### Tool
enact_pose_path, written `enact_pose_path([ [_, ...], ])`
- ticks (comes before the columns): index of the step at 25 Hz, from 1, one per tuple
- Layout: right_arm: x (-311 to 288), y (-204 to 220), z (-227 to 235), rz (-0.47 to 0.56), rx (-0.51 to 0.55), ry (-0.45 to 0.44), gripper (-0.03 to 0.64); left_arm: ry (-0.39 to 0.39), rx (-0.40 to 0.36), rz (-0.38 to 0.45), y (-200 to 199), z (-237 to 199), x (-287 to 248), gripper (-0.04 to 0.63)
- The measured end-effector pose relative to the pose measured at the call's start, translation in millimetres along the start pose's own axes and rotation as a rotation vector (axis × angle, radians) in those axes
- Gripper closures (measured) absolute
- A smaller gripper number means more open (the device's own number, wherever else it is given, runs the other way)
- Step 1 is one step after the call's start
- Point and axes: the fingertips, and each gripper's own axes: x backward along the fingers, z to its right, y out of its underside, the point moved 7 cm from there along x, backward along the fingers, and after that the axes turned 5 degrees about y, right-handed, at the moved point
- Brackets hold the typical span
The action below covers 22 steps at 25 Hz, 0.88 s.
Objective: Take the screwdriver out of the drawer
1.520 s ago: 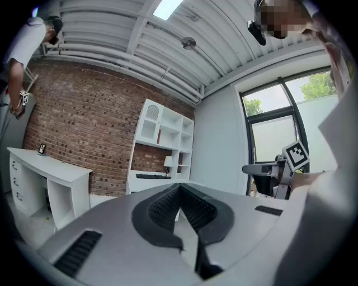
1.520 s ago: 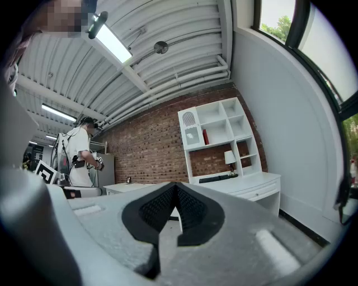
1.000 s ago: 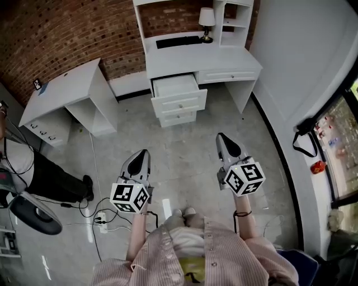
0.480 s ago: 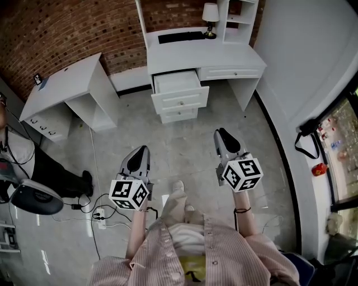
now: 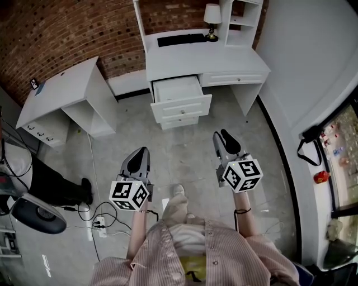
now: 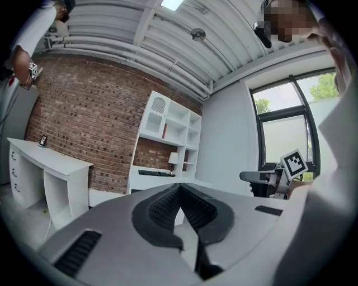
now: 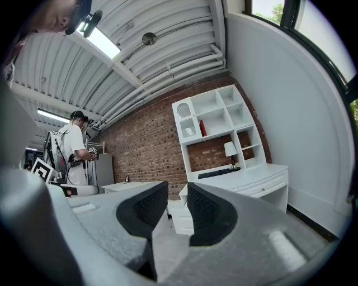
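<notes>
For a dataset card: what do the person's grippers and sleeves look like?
Both the left gripper and right gripper are grey tapering shells with black ribbed pads, each carrying a white cube of black square markers. The person wears a pale pink striped shirt; a dark band circles the right wrist.

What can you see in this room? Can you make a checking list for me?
Surface: grey floor, white desk top.
Job's things: top drawer pulled open; screwdriver not seen.
Clutter: lamp and keyboard on desk.
Grippers: left gripper shut, empty; right gripper open, empty; both held above floor, away from desk.
Cables: power strip with black cables on floor.
Surroundings: brick wall, second desk, another person.
</notes>
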Motion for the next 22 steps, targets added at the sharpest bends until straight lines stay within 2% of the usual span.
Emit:
enact_pose_path([
  [10, -105, -3, 30, -0.041, -0.042, 0.038, 0.52, 0.021, 0.019, -0.001, -16, -69, -92, 0.597],
  [22, -186, -12, 51, -0.048, -0.048, 0.083, 0.52, 0.048, 0.026, -0.012, -32, -127, -159, 0.597],
])
